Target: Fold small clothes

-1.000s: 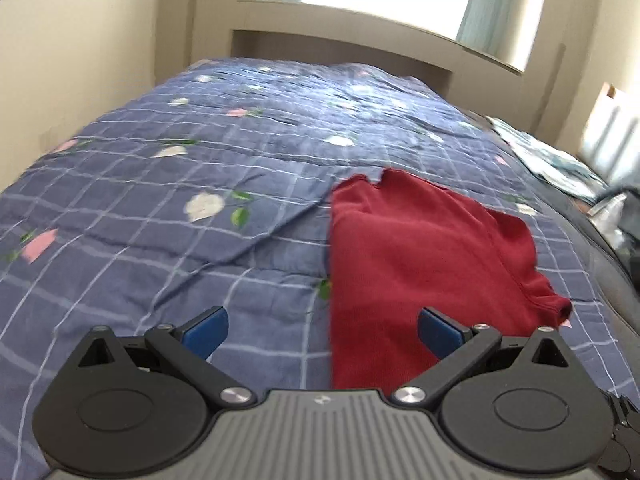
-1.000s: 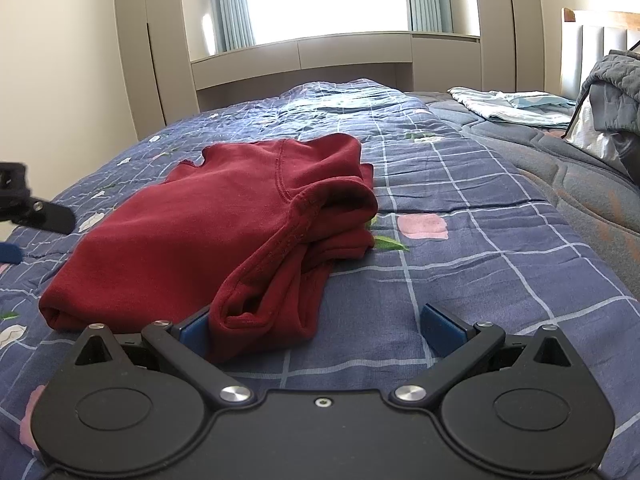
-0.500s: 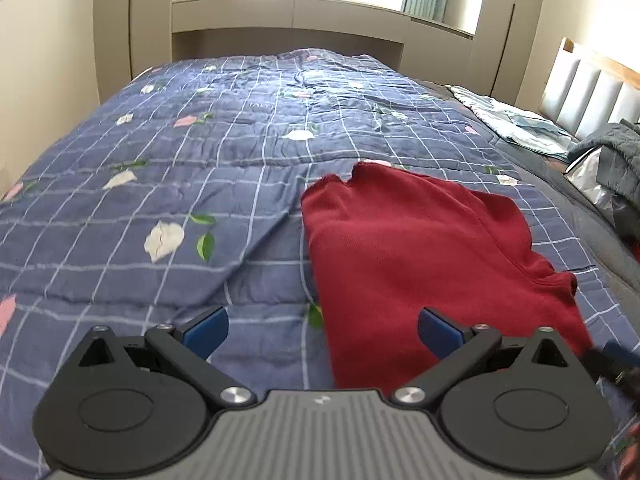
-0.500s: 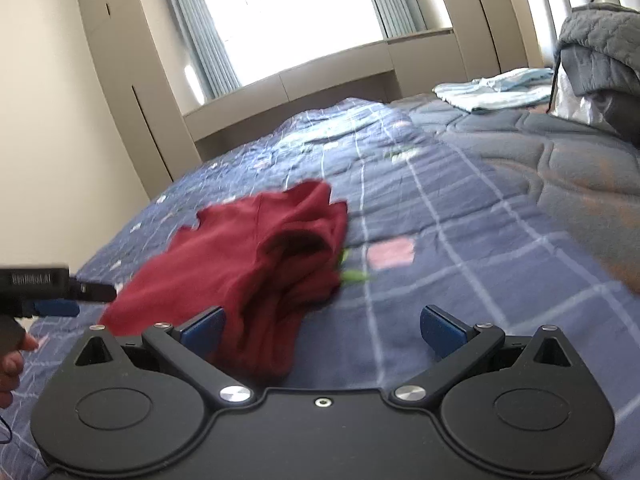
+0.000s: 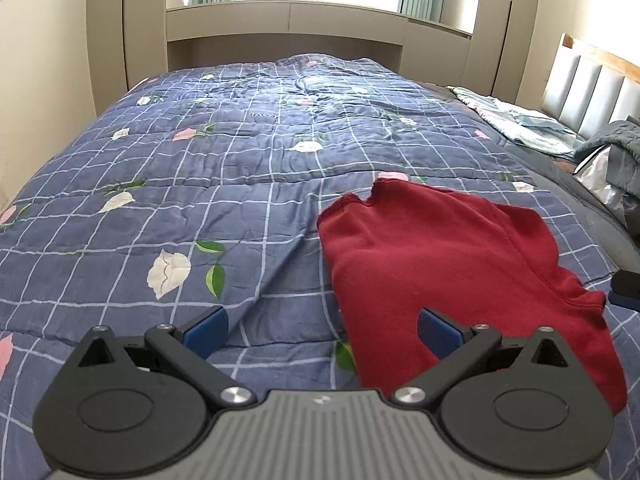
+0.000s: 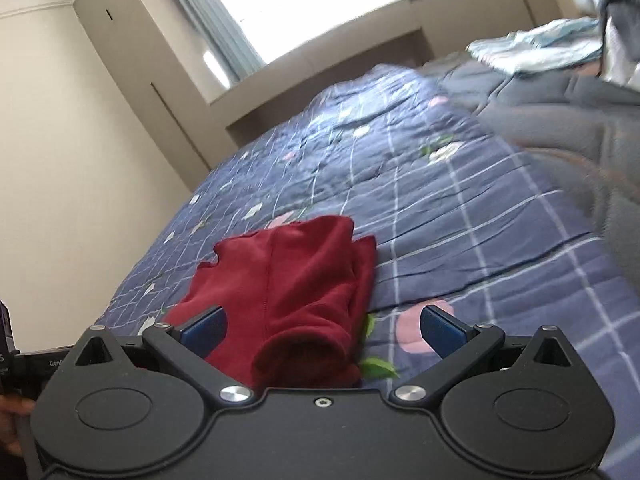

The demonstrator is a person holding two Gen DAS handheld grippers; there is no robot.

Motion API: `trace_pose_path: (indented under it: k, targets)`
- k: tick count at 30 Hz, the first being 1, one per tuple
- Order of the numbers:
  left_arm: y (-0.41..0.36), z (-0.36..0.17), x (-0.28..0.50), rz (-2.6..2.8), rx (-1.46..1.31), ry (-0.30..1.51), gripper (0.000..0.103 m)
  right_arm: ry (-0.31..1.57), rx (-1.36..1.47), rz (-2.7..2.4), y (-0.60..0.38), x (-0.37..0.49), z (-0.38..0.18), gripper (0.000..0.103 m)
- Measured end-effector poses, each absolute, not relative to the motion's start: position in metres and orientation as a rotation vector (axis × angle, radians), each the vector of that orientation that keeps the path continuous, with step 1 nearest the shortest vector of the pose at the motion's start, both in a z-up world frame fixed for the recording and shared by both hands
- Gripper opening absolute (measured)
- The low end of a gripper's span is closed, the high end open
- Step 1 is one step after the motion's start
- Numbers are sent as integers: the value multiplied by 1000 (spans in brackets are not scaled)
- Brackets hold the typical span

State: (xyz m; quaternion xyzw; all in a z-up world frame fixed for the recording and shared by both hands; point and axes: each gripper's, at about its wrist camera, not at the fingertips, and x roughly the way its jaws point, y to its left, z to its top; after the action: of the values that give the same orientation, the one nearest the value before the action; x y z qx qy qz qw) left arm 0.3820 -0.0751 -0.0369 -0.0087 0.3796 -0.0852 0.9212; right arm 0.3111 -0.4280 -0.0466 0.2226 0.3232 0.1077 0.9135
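Observation:
A dark red garment (image 5: 448, 264) lies folded on the blue floral quilt (image 5: 224, 184). My left gripper (image 5: 320, 326) is open and empty, held above the quilt at the garment's near left edge. In the right wrist view the garment (image 6: 292, 292) lies below and ahead, its rolled sleeve end nearest the camera. My right gripper (image 6: 322, 328) is open and empty, lifted above that end. A tip of the right gripper (image 5: 626, 290) shows at the right edge of the left wrist view.
A light blue cloth (image 5: 524, 124) lies at the far right of the bed. A grey jacket (image 5: 624, 152) is piled by the padded headboard (image 5: 592, 88). A grey blanket (image 6: 560, 120) covers the bed's right side. A wall and a window ledge (image 5: 280, 20) stand beyond the bed.
My right gripper has lifted and tilted, so the garment's sleeve end lies farther below it. My left gripper has swung to face the window more squarely. The garment has stayed put.

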Motion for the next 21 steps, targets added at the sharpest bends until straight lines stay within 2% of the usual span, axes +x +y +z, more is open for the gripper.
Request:
trace_pose_path:
  k: [7, 12, 18, 21]
  targets:
    - [-78, -46, 395, -234, -38, 817, 103, 754, 488, 242, -436, 339, -72, 103]
    - [-79, -58, 407, -269, -75, 861, 103, 745, 535, 257, -439, 346, -80, 103]
    - [-61, -78, 425, -292, -307, 985, 103, 749, 520, 287, -433, 348, -79, 103]
    - [-55, -81, 426, -305, -333, 995, 103, 758, 558, 326, -433, 351, -78, 103]
